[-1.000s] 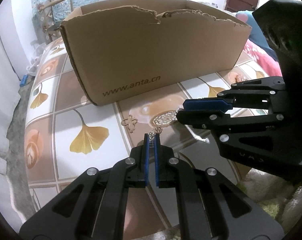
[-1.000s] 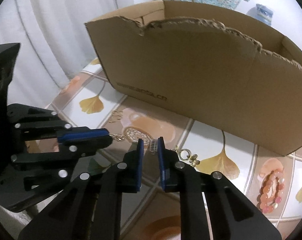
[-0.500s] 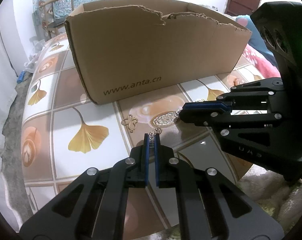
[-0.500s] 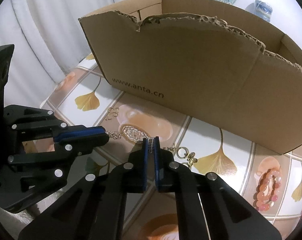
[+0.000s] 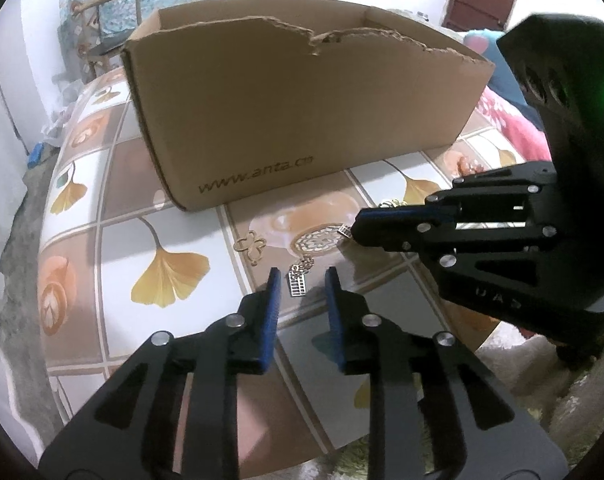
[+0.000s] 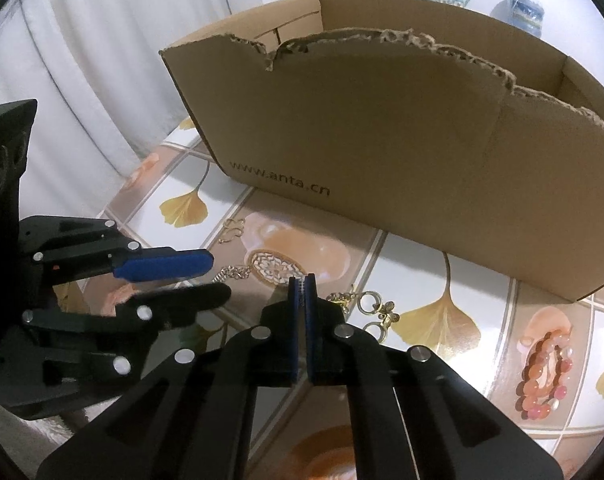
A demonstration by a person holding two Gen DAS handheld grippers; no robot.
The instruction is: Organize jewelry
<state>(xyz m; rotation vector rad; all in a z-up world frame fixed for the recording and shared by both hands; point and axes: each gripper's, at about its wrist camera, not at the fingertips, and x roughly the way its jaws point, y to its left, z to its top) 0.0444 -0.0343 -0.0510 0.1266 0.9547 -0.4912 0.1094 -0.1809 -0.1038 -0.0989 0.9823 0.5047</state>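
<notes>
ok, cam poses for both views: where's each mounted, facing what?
Left wrist: on the left gripper, facing the cardboard box; its open fingers straddle the necklace.
Right wrist: on the right gripper, facing the same box; fingers shut on the necklace.
Shared: box, necklace, table, each other's gripper.

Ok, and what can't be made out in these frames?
- Inside of the cardboard box: both views, hidden by its tall front wall.
- What the right gripper pinches: right wrist view shows only a sliver of metal between the pads.
- Small charm between the open left gripper fingers: too small to read.
- Pink bead bracelet: warped near the fisheye edge.
</notes>
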